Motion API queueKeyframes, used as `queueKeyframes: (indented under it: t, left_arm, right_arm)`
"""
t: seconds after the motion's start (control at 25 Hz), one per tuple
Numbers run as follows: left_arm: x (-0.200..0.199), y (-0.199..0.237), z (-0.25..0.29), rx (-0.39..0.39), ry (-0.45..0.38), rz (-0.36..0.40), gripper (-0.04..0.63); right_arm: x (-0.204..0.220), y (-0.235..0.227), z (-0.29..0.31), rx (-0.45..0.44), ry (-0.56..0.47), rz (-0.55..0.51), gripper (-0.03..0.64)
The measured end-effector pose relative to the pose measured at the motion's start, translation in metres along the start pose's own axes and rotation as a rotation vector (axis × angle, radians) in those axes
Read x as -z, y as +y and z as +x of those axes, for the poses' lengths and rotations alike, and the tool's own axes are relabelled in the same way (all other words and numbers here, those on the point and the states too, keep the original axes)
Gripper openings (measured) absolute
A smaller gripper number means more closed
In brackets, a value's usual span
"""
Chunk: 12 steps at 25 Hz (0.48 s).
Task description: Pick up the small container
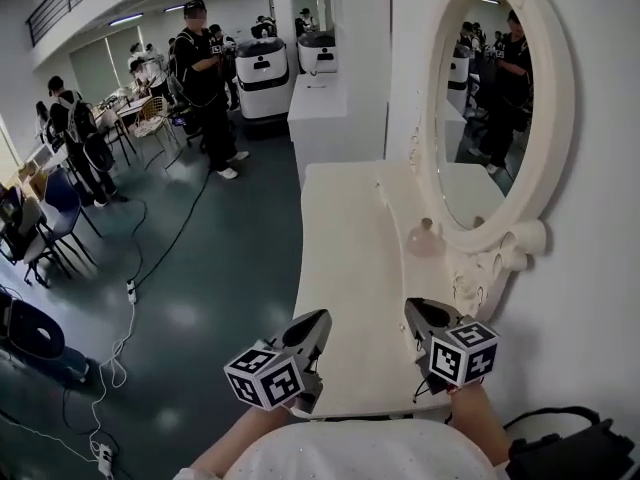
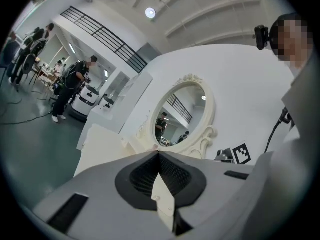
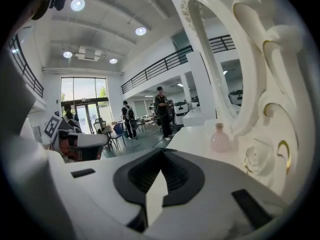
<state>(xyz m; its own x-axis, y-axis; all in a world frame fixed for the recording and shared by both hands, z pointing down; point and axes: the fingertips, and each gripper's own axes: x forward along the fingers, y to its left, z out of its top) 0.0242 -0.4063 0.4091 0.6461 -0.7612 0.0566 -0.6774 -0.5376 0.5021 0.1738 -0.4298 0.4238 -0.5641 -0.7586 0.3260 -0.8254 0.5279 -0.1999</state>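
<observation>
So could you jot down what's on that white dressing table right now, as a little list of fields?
surface: white dressing table
behind it: oval white-framed mirror
target: small pink bottle-shaped container, upright by the mirror's base, untouched
left gripper: shut, empty, near the table's front edge
right gripper: shut, empty, the closer one to the container
background: people standing across the room
</observation>
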Motion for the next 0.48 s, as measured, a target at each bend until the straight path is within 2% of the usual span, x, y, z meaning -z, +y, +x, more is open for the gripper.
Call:
queueKeyframes:
  t: [0.08, 0.16, 0.32, 0.48]
  left_arm:
    - [-0.007, 0.010, 0.002, -0.008, -0.052, -0.068, 0.000]
    - [-0.015, 0.028, 0.007, -0.030, -0.080, -0.101, 0.000]
    - [-0.016, 0.062, 0.013, -0.154, -0.042, -0.004, 0.000]
    - [-0.030, 0.063, 0.006, -0.177, -0.106, 0.042, 0.000]
  right_arm:
    - [-0.009, -0.005, 0.013, -0.022, -0.006, -0.027, -0.002]
    - [-0.018, -0.016, 0.031, -0.030, -0.027, -0.054, -0.002]
    - [-0.024, -0.036, 0.067, -0.070, -0.077, -0.022, -0.002]
    - [-0.027, -0.052, 0.085, -0.036, -0.093, -0.003, 0.000]
